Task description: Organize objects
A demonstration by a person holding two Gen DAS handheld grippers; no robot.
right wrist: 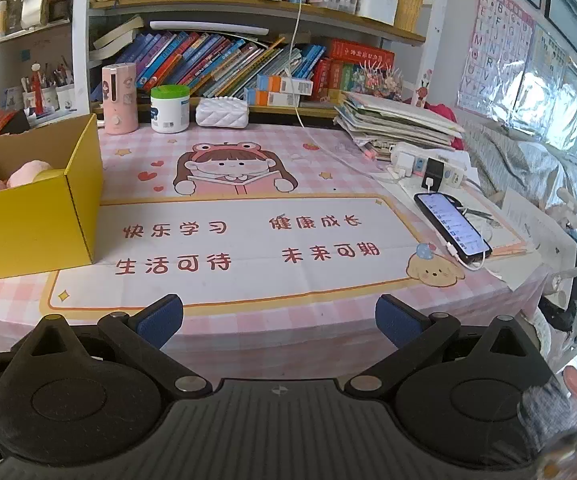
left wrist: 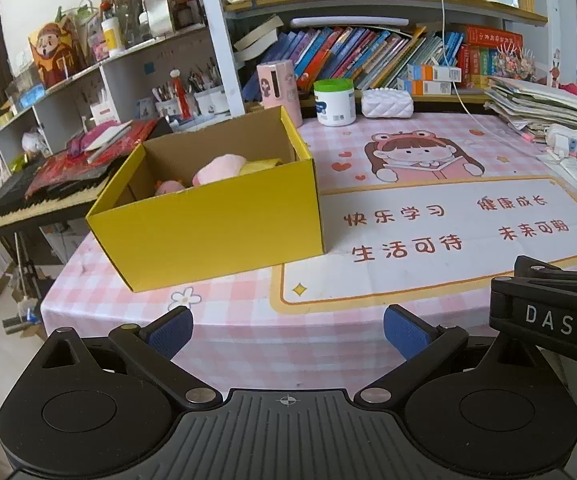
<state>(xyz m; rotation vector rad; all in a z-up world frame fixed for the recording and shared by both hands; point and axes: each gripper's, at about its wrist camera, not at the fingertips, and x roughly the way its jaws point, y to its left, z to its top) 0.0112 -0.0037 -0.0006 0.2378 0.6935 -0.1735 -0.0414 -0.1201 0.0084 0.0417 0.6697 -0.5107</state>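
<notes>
Plush toys (left wrist: 218, 170), seemingly pink, already lay inside the yellow box (left wrist: 208, 220); left claw (left wrist: 286, 330) and right claw (right wrist: 278, 318) hung wide open, empty, above the cleared worktop (right wrist: 248, 280).

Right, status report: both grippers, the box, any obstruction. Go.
Left gripper open, empty. Right gripper open, empty, short of the desk edge. Yellow box upright on mat, pink plush toys inside. Phone at right edge; mat centre bare.
</notes>
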